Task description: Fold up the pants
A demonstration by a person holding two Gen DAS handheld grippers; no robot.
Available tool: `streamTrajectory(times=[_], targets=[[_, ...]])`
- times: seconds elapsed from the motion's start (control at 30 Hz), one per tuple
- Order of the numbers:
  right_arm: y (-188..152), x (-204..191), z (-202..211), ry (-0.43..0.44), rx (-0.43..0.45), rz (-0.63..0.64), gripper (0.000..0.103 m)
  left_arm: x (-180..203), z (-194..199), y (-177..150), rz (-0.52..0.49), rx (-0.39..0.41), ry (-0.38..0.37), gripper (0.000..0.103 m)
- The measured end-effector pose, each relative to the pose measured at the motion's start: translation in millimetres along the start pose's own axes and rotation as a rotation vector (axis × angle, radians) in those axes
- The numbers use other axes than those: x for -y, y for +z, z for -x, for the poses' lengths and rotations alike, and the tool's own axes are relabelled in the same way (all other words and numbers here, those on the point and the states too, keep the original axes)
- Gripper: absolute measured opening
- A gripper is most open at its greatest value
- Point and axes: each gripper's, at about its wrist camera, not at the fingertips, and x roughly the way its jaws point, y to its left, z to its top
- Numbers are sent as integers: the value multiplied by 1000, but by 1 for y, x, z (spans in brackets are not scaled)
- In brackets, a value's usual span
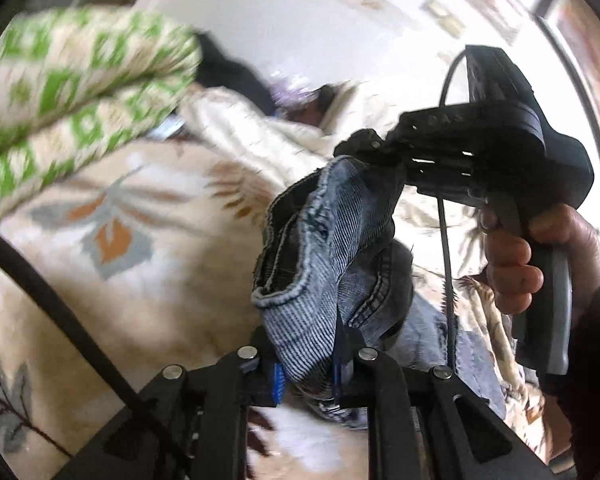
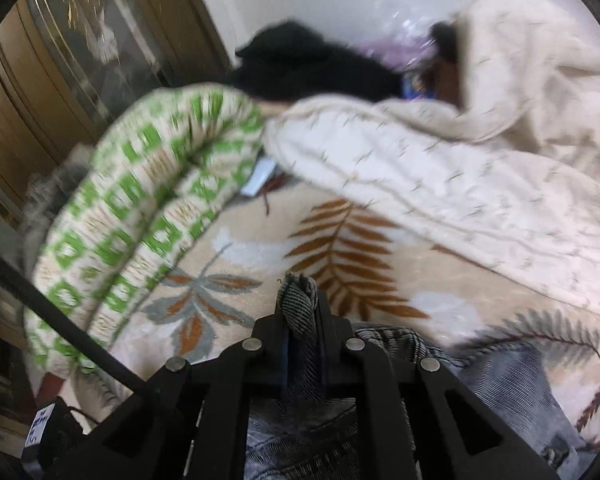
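The pants are blue-grey denim jeans (image 1: 320,248), lifted above a bed. In the left wrist view my left gripper (image 1: 308,368) is shut on a bunched hem of the jeans, which rises between its fingers. The right gripper (image 1: 376,152) is at upper right, held by a hand, shut on another edge of the same jeans. In the right wrist view my right gripper (image 2: 302,320) pinches a fold of denim (image 2: 298,300); the rest of the jeans (image 2: 500,384) hangs below over the bedspread.
A cream bedspread with a leaf print (image 2: 340,256) covers the bed. A rolled green-and-white quilt (image 2: 140,208) lies at the left. A cream comforter (image 2: 460,168) is heaped at the back right, with dark clothing (image 2: 308,64) behind. Wooden furniture (image 2: 60,80) stands at the left.
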Motion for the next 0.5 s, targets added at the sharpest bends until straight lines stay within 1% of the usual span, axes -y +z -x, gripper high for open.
streamTrajectory(times=[0.1, 0.2, 0.27, 0.33, 0.4, 0.5], targets=[[-10, 12, 42, 13, 67, -16, 10, 30, 8, 3, -65, 21, -40, 17], [-24, 30, 86, 17, 137, -35, 10, 70, 19, -1, -150, 27, -74, 16], [-38, 51, 118, 20, 179, -64, 10, 106, 22, -7, -221, 28, -106, 15], [-53, 73, 142, 17, 209, -96, 10, 134, 20, -12, -270, 22, -127, 15], [-70, 97, 163, 17, 238, -126, 10, 166, 13, -24, -327, -3, -163, 15], [-101, 146, 190, 24, 275, -199, 10, 208, -8, -44, -391, -70, -204, 14]])
